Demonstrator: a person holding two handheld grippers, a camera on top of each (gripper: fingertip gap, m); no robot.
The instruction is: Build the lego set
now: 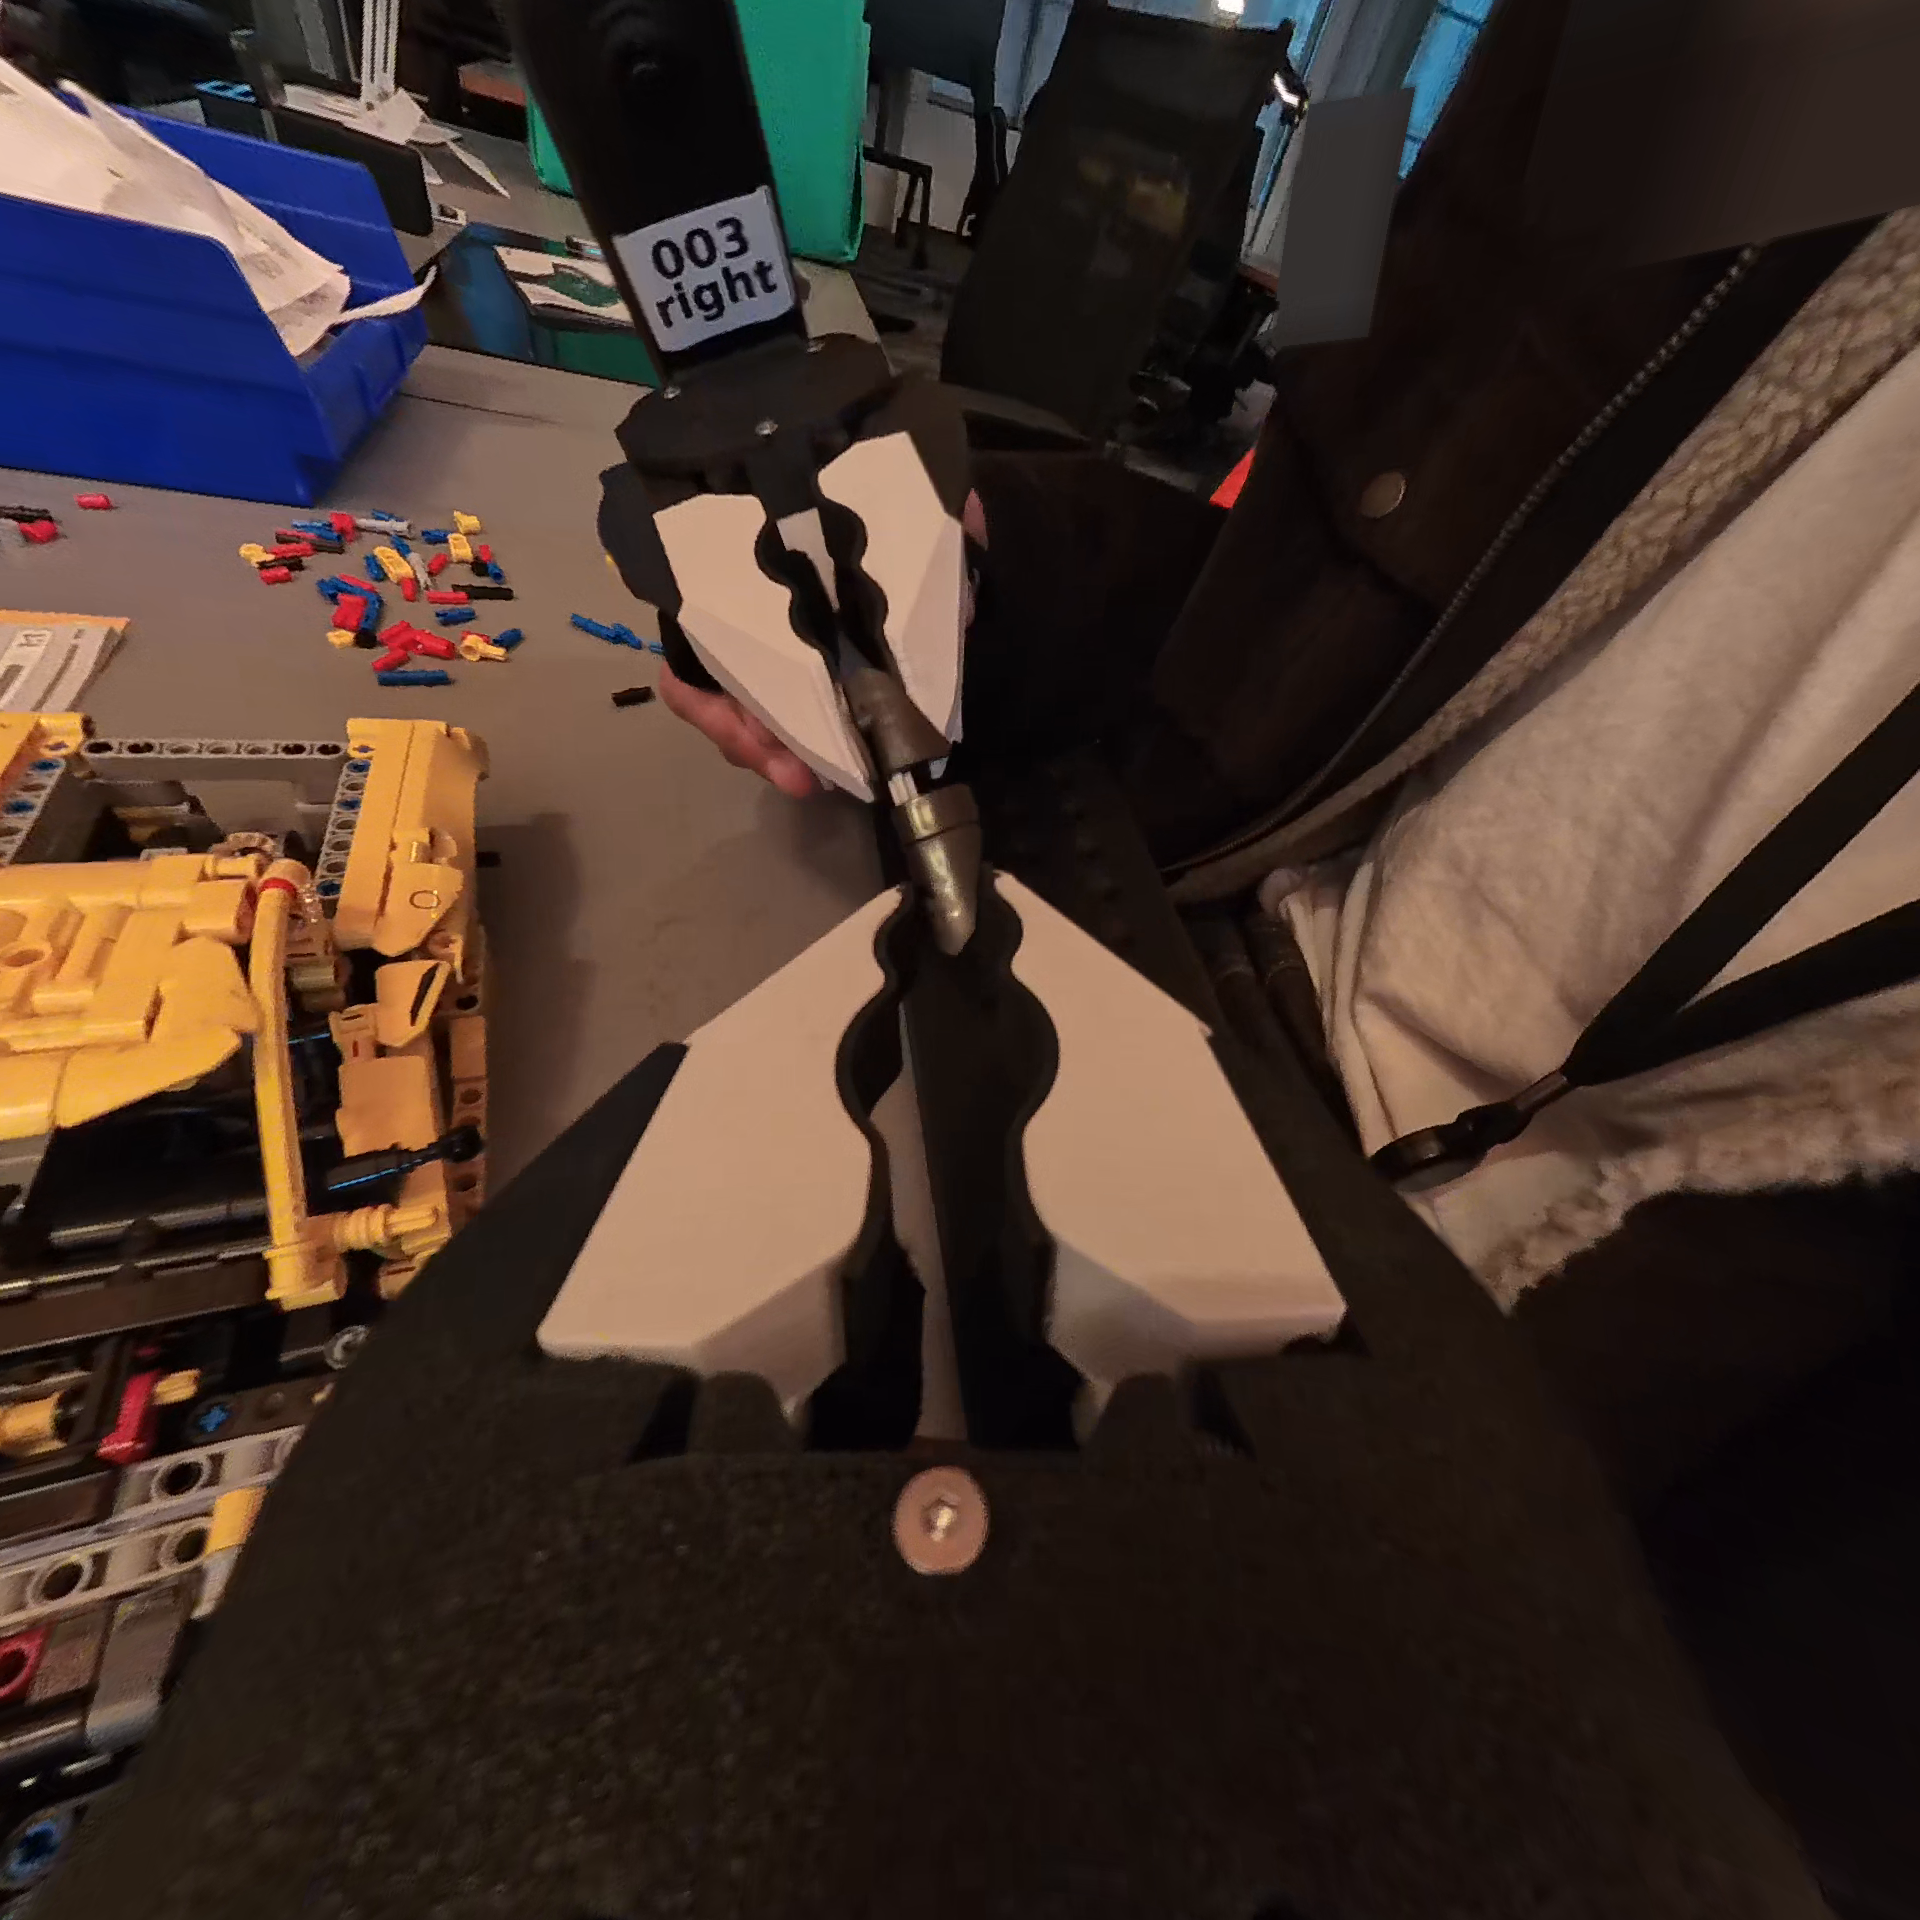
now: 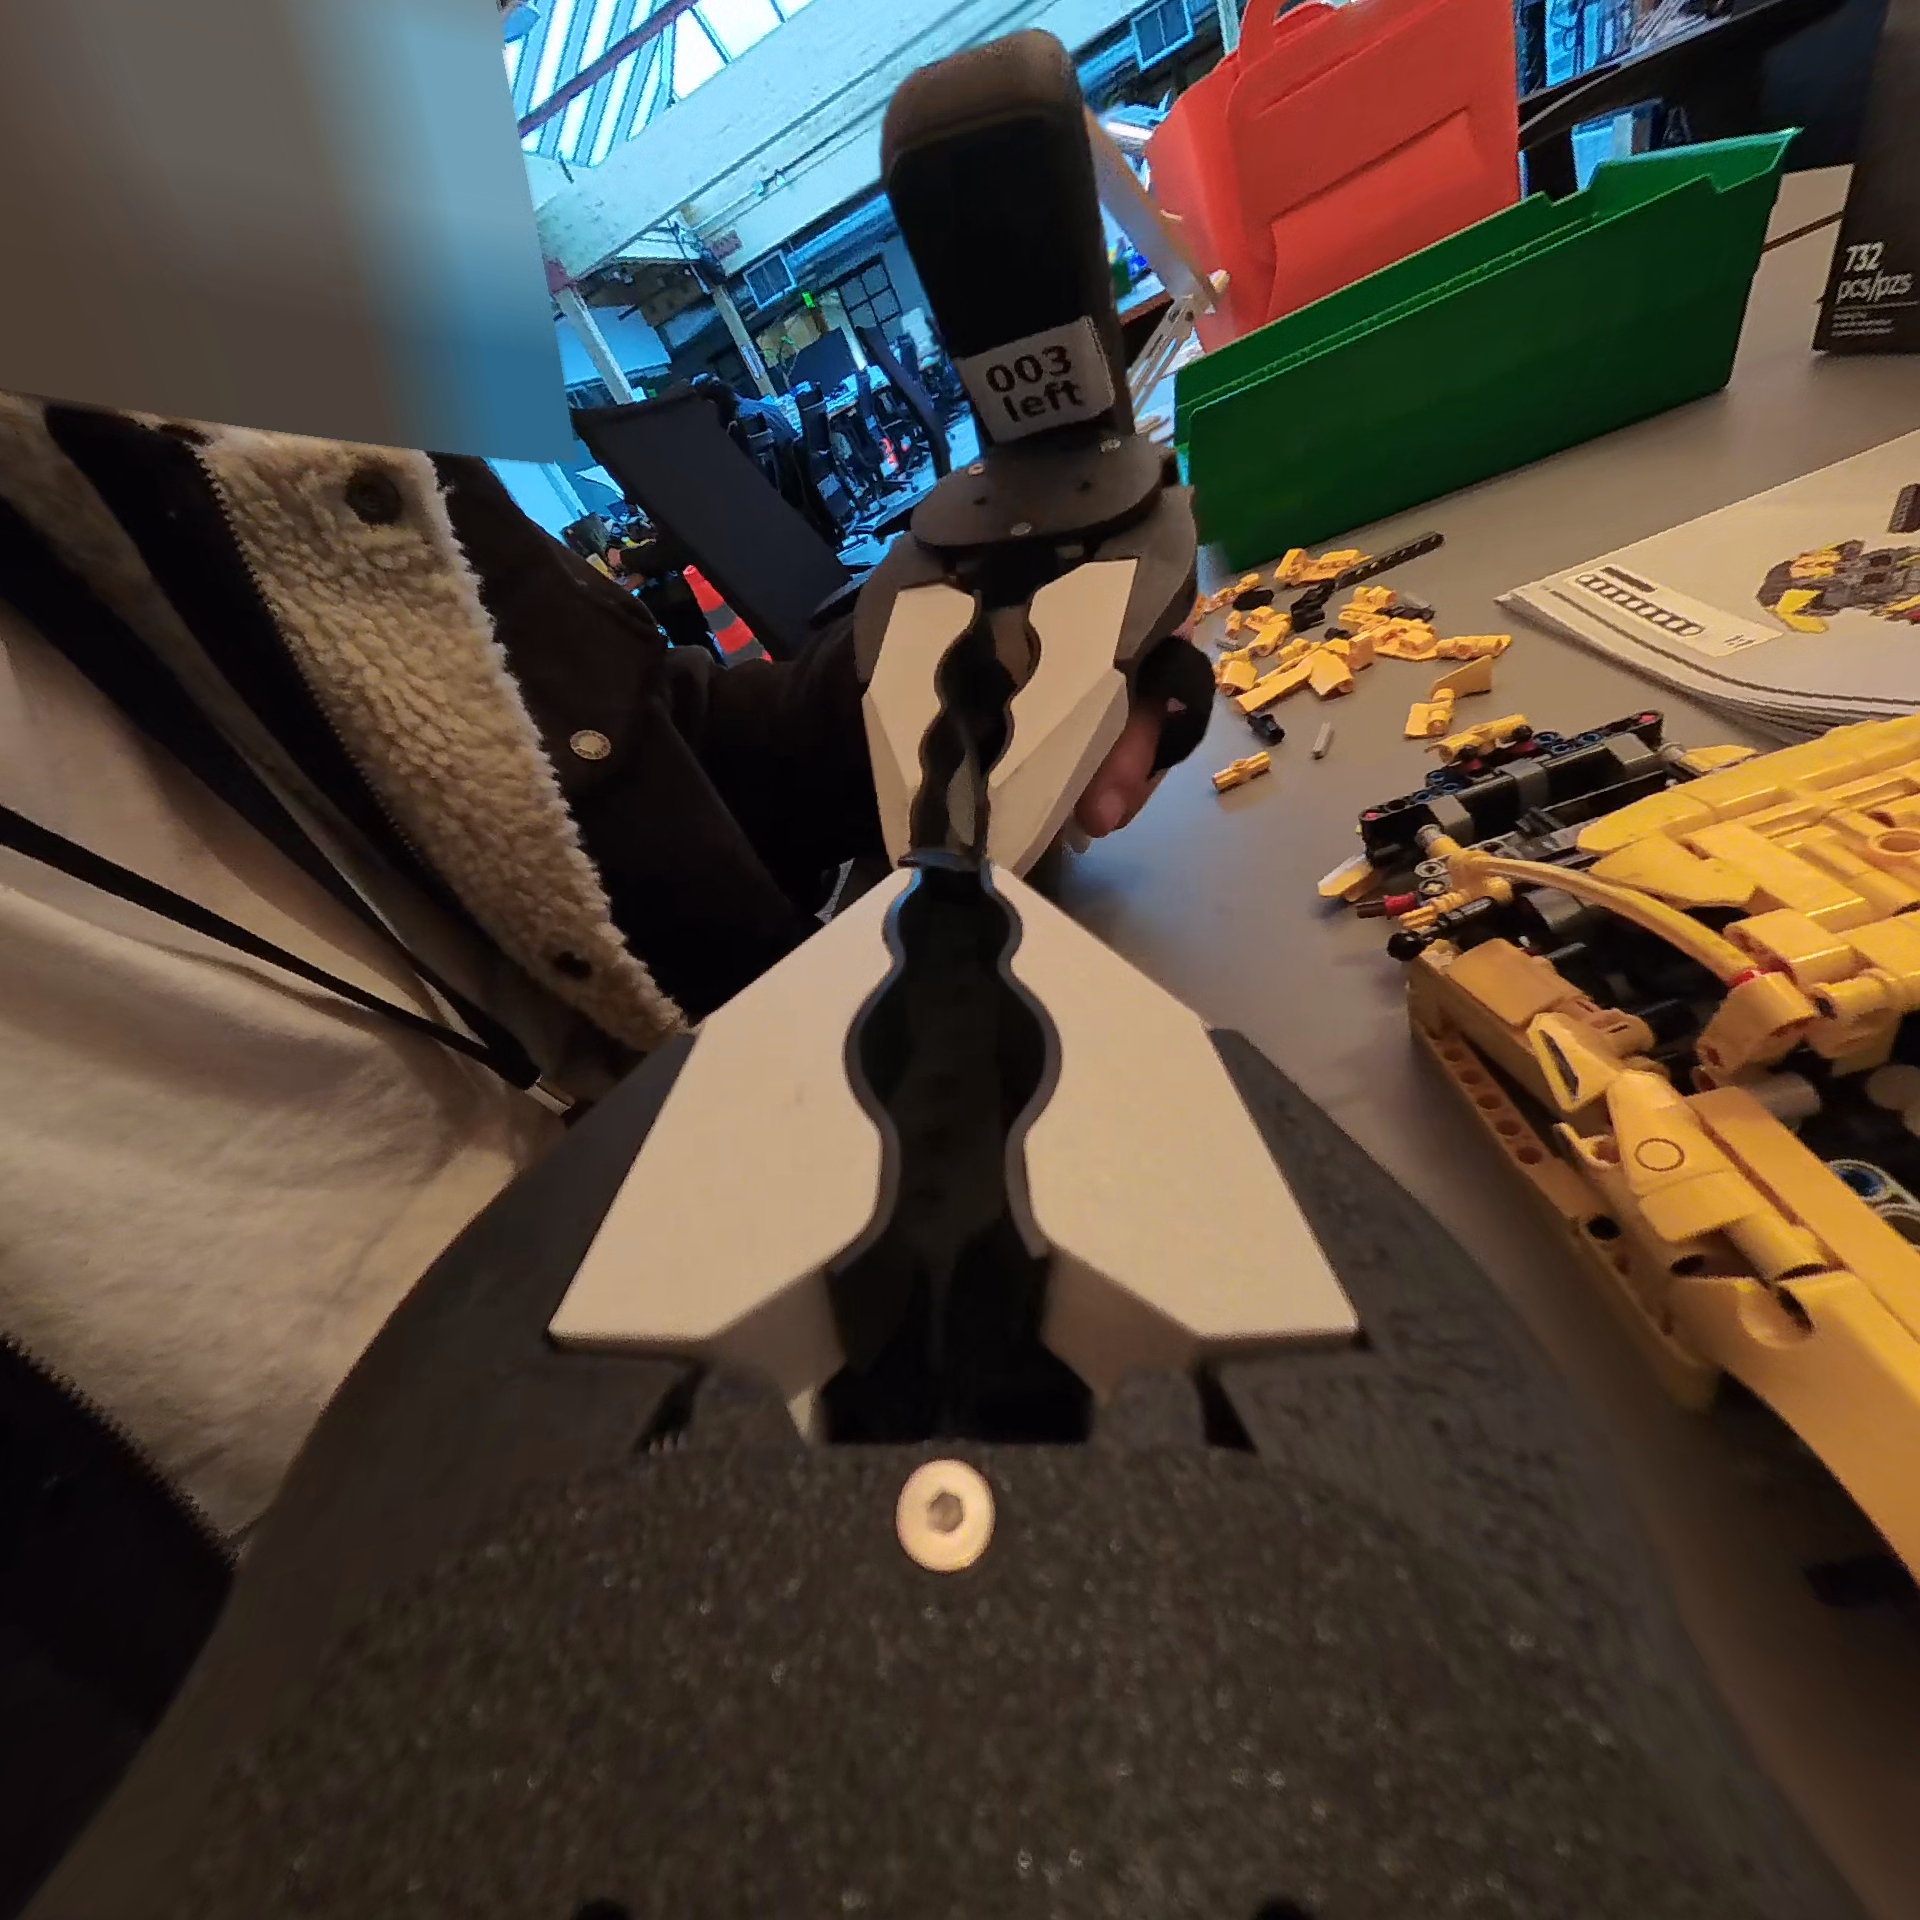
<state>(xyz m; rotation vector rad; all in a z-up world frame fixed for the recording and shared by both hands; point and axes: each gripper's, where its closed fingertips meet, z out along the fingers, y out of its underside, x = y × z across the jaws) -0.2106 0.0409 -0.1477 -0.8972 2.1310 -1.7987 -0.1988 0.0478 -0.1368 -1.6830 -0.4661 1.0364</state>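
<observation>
My grey table carries the yellow model, the half-built vehicle lying to my left, just beside where my tools meet; I have left it flat there so both hands are free for a small sub-assembly. Behind it sit the blue bin and, seen from the right wrist view, the green bin and the instruction booklet, kept within sight for reference. Loose pieces are spread out in a patch so I can pick singles.

My left gripper and right gripper point tip to tip in front of my jacket, near the table edge. Between them runs a small dark grey piston part with a pale rod in its middle. The right gripper is clamped on its far end; the left gripper's jaws stand nearly together with the near end between the tips, and I judge it gripped too. Holding both ends suggests I am sliding or aligning the two halves before fitting the part to the model.
</observation>
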